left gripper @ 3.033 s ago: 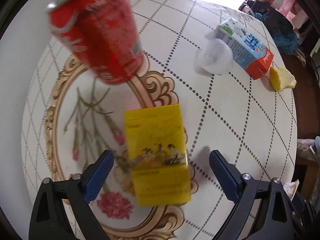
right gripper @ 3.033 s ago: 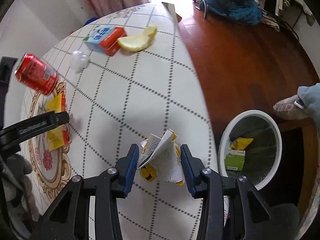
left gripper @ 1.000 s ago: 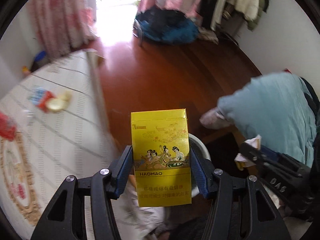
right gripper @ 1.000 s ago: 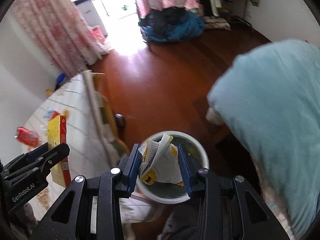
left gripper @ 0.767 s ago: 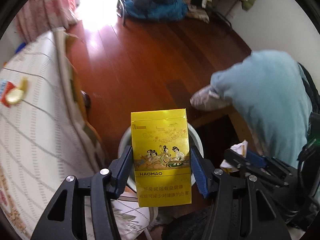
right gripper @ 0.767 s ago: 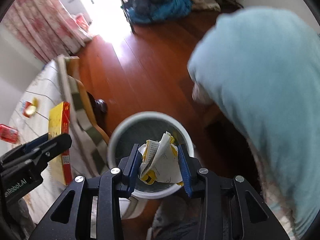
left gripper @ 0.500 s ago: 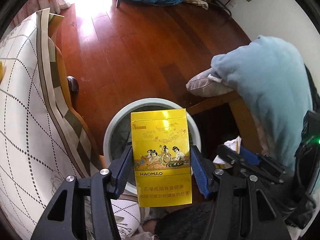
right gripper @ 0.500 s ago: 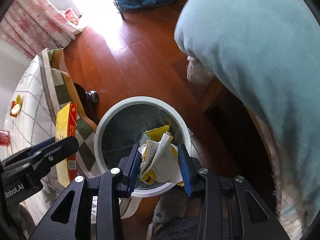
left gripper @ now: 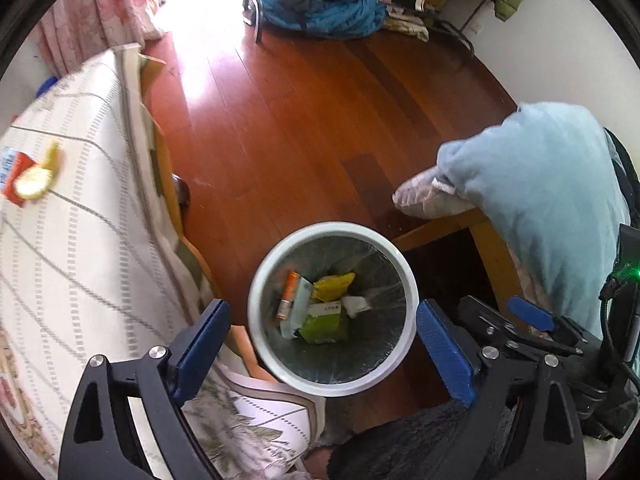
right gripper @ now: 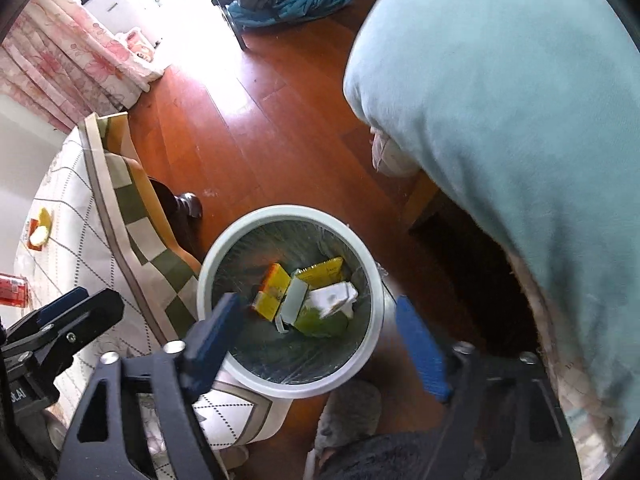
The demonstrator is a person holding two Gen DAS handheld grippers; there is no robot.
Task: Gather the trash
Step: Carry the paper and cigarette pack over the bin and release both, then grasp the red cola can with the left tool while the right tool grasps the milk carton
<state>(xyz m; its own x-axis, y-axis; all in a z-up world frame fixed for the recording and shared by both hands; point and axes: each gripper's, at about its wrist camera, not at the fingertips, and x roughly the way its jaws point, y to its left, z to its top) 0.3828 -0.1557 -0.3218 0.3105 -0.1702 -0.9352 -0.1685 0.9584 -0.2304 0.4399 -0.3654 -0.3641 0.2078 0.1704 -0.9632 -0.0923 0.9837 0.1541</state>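
Note:
A white round trash bin lined with a clear bag stands on the wood floor, also in the right wrist view. Inside lie the yellow cigarette box, the crumpled paper, a green carton and a yellow wrapper. My left gripper is open and empty above the bin. My right gripper is open and empty above the bin. The left gripper also shows at the left edge of the right wrist view.
The table with the checked cloth is to the left, its cloth hanging beside the bin. On it lie a lemon peel, a carton and a red can. The person's light blue leg fills the right.
Both grippers have opened over the bin. The yellow cigarette box and the crumpled paper have dropped out of them into the bin.

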